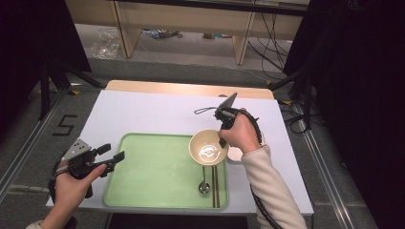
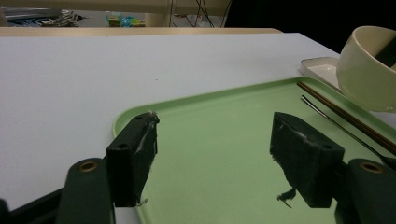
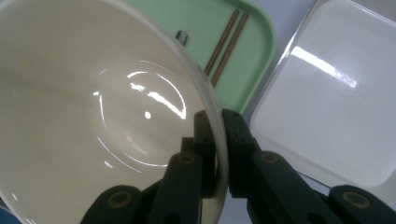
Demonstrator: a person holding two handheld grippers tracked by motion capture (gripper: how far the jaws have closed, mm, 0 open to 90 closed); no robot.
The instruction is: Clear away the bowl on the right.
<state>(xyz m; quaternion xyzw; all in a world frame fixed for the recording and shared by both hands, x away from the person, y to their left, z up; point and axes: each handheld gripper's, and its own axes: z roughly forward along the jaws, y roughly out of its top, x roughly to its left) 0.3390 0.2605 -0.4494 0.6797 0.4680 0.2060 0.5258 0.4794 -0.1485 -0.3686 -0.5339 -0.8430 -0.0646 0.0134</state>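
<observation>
bowl (image 1: 208, 147) rim clamped in your right gripper (image 3: 218, 128), lifted over the green tray's (image 1: 157, 174) far right corner; left gripper (image 2: 212, 154) gapes empty. next, likely lower it level beside the chopsticks (image 1: 215, 185).

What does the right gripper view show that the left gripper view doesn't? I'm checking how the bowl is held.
Right gripper view alone: the right tool pinching the bowl's rim, one jaw inside and one outside, plus the bowl's glossy inside. Left gripper view alone: the left tool open above the green tray, and the bare white tabletop. Both: bowl, tray, chopsticks, spoon, white square dish.
</observation>
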